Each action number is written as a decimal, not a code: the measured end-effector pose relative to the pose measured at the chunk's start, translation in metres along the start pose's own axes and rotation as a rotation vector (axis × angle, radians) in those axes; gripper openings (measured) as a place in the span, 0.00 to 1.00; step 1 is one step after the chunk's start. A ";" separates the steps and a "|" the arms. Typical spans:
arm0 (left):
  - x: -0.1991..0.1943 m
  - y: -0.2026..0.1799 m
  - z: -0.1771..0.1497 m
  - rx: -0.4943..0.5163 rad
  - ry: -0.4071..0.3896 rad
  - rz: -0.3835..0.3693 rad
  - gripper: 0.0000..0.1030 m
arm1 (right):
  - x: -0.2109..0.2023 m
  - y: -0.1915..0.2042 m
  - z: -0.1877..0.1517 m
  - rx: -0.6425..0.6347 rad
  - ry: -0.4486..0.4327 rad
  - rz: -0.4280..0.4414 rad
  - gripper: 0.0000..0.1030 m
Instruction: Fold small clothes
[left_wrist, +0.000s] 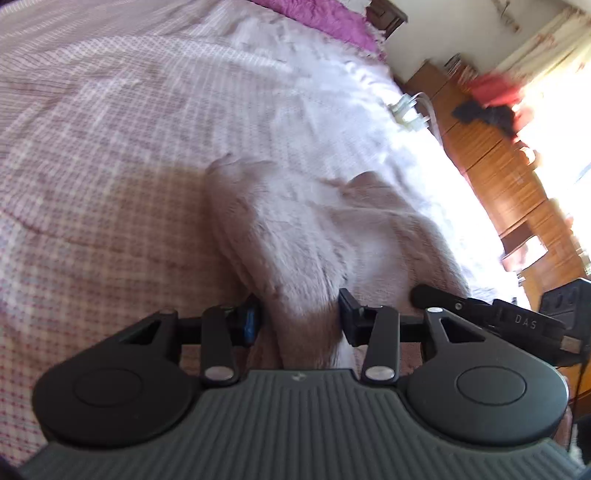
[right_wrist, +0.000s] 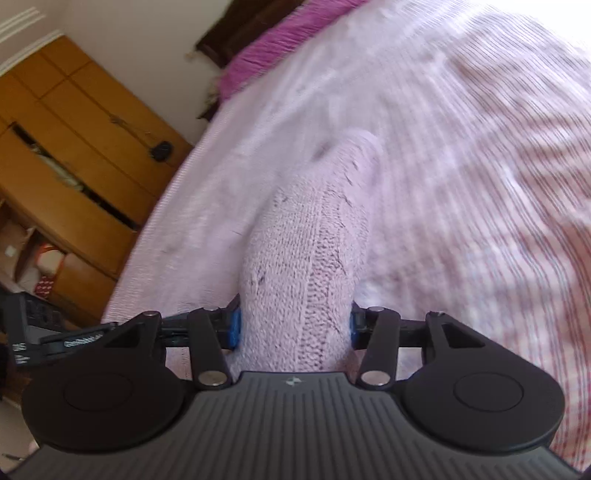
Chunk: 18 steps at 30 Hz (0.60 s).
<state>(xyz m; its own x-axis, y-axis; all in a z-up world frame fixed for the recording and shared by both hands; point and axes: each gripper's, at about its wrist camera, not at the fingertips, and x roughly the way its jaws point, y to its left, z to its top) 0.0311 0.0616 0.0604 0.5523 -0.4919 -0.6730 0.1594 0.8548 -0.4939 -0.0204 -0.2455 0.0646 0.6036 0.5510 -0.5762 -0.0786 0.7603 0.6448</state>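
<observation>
Left wrist view: the left gripper (left_wrist: 301, 319) is closed on a bunched fold of the soft pale pink knitted garment (left_wrist: 317, 236), which is pinched between its two black fingers. In the right wrist view, the right gripper (right_wrist: 295, 326) is clamped on a thick roll of the same garment (right_wrist: 310, 258), squeezed between blue pads (right_wrist: 235, 328). The garment is spread out ahead on the pink checked bed cover (left_wrist: 92, 166). Much bare cover is seen around it. A white plug and cable (left_wrist: 410, 110) are seen near the bed edge, beside wooden cupboards (left_wrist: 495, 173).
</observation>
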 end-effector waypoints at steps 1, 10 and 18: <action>0.001 0.003 -0.004 0.001 -0.003 0.000 0.45 | 0.002 -0.008 -0.006 0.015 -0.003 0.002 0.53; -0.022 -0.012 -0.025 0.048 -0.062 0.065 0.43 | -0.018 0.003 -0.028 0.002 -0.095 -0.033 0.64; -0.057 -0.036 -0.067 0.129 -0.114 0.186 0.56 | -0.064 0.028 -0.057 -0.117 -0.158 -0.117 0.71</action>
<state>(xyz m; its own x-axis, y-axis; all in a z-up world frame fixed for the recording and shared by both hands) -0.0604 0.0475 0.0796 0.6693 -0.3090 -0.6758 0.1458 0.9464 -0.2883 -0.1064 -0.2403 0.0911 0.7299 0.4031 -0.5520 -0.0866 0.8556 0.5103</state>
